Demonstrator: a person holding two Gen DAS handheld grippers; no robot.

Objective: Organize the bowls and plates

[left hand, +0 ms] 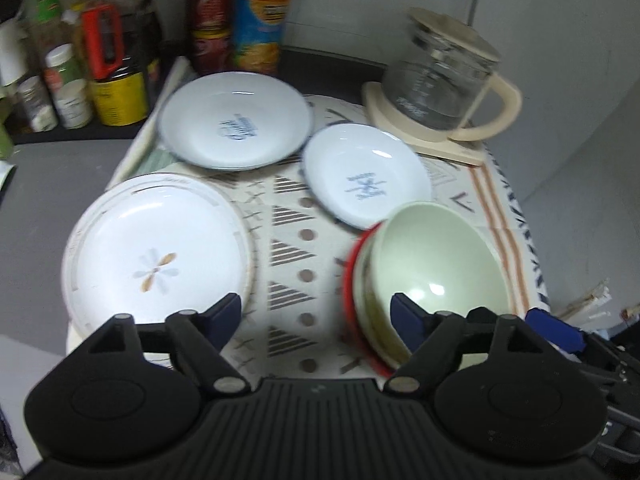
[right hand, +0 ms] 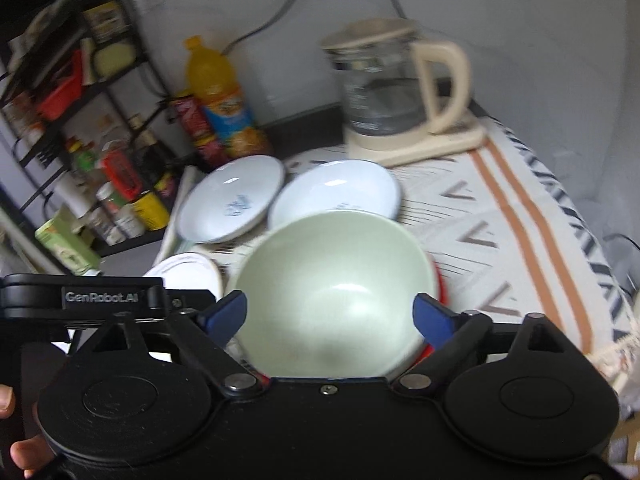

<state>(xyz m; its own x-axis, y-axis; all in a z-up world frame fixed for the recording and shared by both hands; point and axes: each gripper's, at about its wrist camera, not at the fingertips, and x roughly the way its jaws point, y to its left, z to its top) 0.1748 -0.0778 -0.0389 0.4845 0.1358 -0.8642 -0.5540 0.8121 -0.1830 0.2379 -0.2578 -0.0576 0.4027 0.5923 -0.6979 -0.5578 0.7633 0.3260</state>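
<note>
Left gripper [left hand: 316, 316] and right gripper [right hand: 330, 318] both have jaws spread apart, gripping nothing. Pale green bowl [left hand: 436, 264] sits nested in a red bowl [left hand: 352, 280] on a patterned cloth [left hand: 292, 240], btwn the right gripper's fingers w/o contact. Three plates lie nearby: flower plate [left hand: 156, 252], two blue-rimmed plates [left hand: 236, 120] [left hand: 366, 176].

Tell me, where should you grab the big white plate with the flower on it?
Probably by its raised rim. The big white round plate with the flower lies flat on the patterned cloth, so nothing else sticks up. Its near edge faces the open left gripper, so come in low from that side, one finger over the rim, one under.
</note>
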